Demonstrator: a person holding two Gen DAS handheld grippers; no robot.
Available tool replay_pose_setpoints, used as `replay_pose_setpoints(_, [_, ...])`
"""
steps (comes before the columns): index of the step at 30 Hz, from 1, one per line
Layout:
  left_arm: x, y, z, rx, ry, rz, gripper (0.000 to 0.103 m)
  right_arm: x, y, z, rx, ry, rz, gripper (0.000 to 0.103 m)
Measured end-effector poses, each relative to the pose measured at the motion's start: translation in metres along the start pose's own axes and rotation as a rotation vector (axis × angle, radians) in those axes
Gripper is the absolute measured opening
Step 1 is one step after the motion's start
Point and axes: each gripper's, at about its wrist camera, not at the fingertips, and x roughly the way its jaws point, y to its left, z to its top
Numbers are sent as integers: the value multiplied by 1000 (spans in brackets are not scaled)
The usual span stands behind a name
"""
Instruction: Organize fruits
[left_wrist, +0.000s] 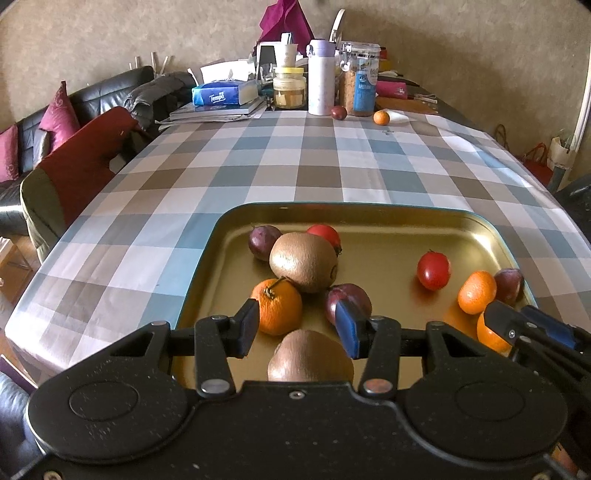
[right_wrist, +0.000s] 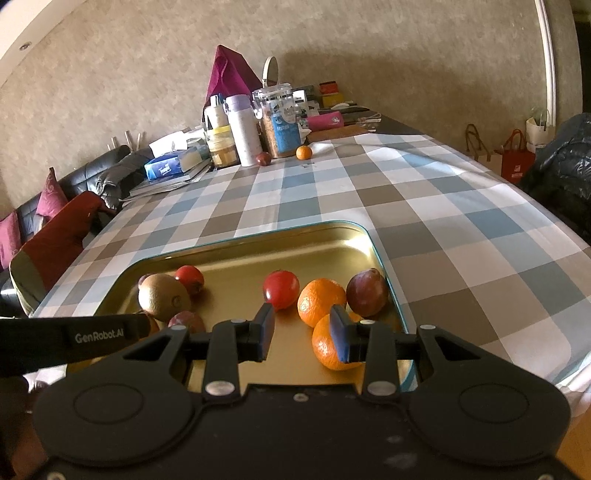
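While both tools hang over the gold tray, this is how things lie.

Left gripper (left_wrist: 297, 330): jaws apart, nothing pressed between the pads; a kiwi (left_wrist: 309, 356) lies under the gap, close to the camera body.
Right gripper (right_wrist: 303, 334): jaws parted, no fruit clamped; its right pad stands in front of a mandarin (right_wrist: 327, 349), and whether it touches the fruit I cannot tell.
Tray (left_wrist: 369, 211): gold inside, teal rim, at the near end of the table.
Left cluster: a stemmed mandarin (left_wrist: 280, 310) just beside the left pad, a second kiwi (left_wrist: 303, 261) behind it, a purple passion fruit (left_wrist: 263, 242) and a red tomato (left_wrist: 325, 234) at the back, another purple fruit (left_wrist: 351, 297) behind the right pad.
Middle: one tomato (left_wrist: 434, 270) alone.
Right side: another mandarin (right_wrist: 320, 300) touching a dark purple fruit (right_wrist: 367, 294) at the tray wall.
Off the tray: a mandarin (left_wrist: 381, 117) and a dark round fruit (left_wrist: 338, 112) far down the checked tablecloth (left_wrist: 295, 162), beside a white bottle (left_wrist: 320, 77) and a jar (left_wrist: 360, 79).
Tissue pack (left_wrist: 221, 94): left of these, on books.
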Motion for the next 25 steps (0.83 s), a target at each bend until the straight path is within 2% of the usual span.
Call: replay_pose_setpoints(25, [-19, -9, -17, 33, -19, -29, 55, -29, -4, -16, -1, -38, -15, 36])
